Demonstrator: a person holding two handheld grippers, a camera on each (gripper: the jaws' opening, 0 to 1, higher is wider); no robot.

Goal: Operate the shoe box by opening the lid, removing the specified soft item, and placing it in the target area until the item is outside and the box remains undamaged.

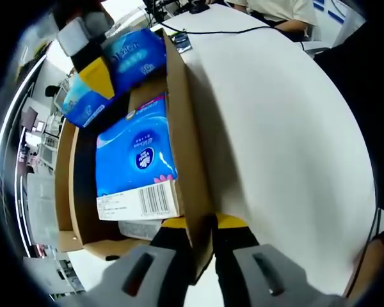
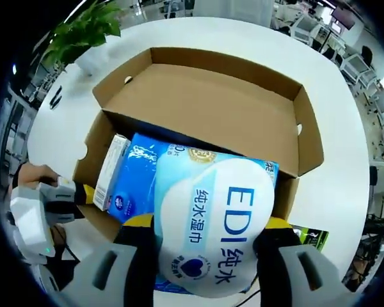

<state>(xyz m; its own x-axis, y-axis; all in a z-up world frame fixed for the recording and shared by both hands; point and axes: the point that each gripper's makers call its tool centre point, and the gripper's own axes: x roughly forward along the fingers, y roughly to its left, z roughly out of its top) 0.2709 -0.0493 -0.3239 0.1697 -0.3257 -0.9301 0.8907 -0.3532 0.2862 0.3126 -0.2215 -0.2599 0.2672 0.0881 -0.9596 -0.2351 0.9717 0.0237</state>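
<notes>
Gripping the wet-wipe pack across its width, the right gripper holds it above the open shoe box. The pack is probably light, soft and slippery-filmed; hold mid-body, firmly. The left gripper pinches the box's near side wall, steadying it beside the tissue box.

Left tongs had grey bodies, black jaws, yellow tips. Right tongs matched: grey bodies, black jaws, yellow tips.

A potted plant stands on the white table.
</notes>
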